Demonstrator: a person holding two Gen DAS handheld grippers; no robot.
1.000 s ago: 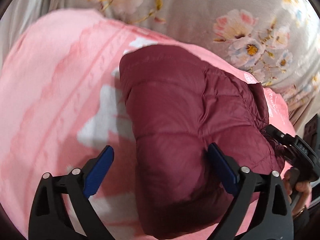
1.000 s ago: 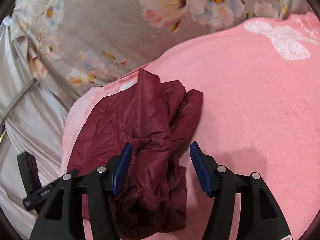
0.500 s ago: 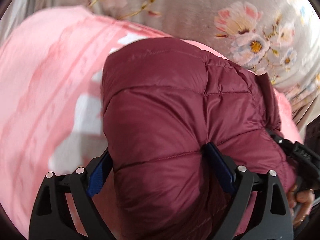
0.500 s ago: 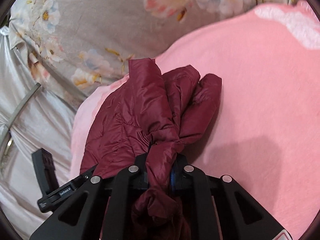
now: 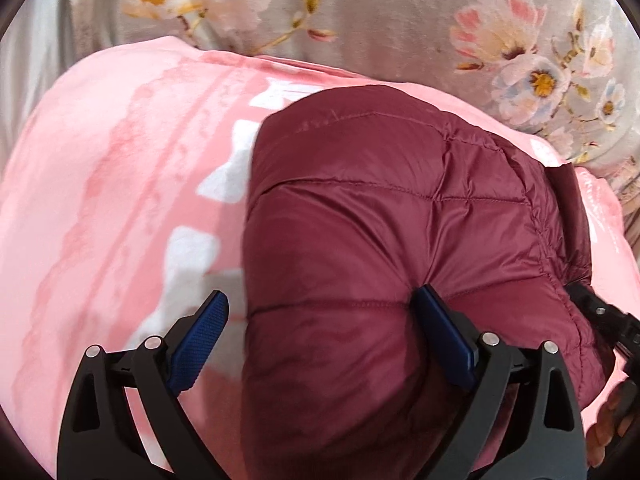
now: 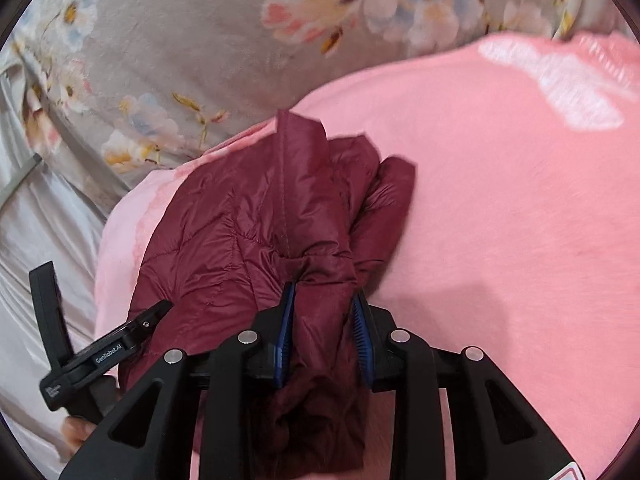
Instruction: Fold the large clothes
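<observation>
We're mid-fold on the maroon puffer jacket [image 6: 248, 240], which is lying bunched on the pink blanket [image 6: 500, 220] near its left edge, already doubled into a thick bundle. Our right tool [image 6: 324, 320] is pinching a gathered wad of the jacket's near end; its jaws have just been easing apart a little after a hard squeeze, yet the fabric is sitting between the blue pads and both pads are pressing on it, so we're reading that as a grip. Our left tool [image 5: 320, 340] is standing wide and released: its right pad is nudging into the quilted surface [image 5: 380, 220], its left pad is hanging clear over the blanket, nothing clamped.

We're judging this as the tidy-up stage, gathering loose sleeves before another fold. The next move probably calls for carrying that pinched wad over the bundle, while the left tool steadies or takes an edge; slippery puffy fabric is likely to spring back.

Around us, a grey floral bedspread [image 5: 400, 20] is lying beyond the blanket on the far side, and pale satin sheeting [image 6: 36, 240] is showing at the left. Nothing is blocking the way; only the jacket's own bulk is awkward
</observation>
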